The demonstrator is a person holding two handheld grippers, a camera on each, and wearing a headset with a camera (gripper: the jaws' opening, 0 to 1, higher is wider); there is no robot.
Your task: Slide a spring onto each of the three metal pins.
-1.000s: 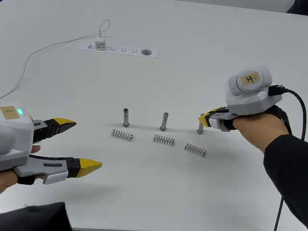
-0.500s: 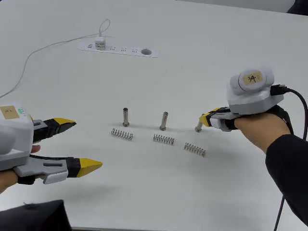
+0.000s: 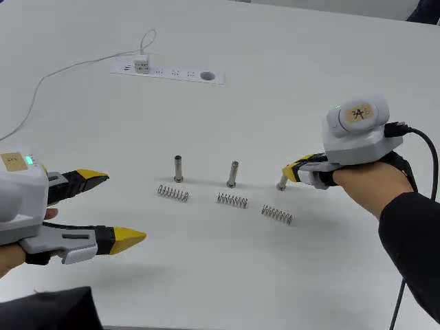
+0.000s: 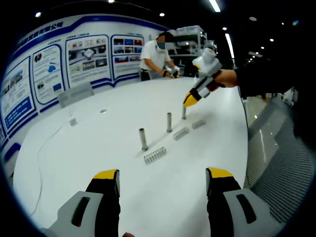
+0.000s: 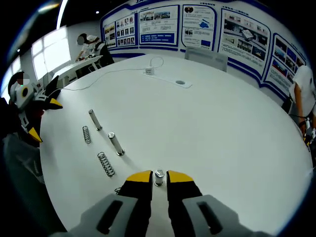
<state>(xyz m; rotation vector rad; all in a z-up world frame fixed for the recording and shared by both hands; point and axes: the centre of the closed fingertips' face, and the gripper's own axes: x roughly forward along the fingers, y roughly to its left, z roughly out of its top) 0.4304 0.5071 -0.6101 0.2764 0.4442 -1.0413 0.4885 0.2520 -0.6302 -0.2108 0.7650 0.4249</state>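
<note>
In the head view, a plain white table (image 3: pixel 289 62) has a white power strip (image 3: pixel 168 71) with a plug and cable on its far side. At mid-table the left pin (image 3: pixel 178 168) and the middle pin (image 3: pixel 233 174) stand upright, and three springs (image 3: pixel 232 200) lie in a row just in front. The right gripper (image 3: pixel 292 172) is clamped on the third pin (image 3: pixel 282 182), which leans. The left gripper (image 3: pixel 113 206) is at the near left with its jaws wide apart. The tan stickers (image 3: pixel 357 112) on the grippers carry handwriting I cannot read.

In the left gripper view, blue-and-white poster boards (image 4: pixel 89 52) line the wall, their text too small to read. A person (image 4: pixel 155 54) stands at a far bench under strip lights.

In the right gripper view, the jaws are closed on the pin's head. More posters cover the far wall, and their writing is also illegible.
</note>
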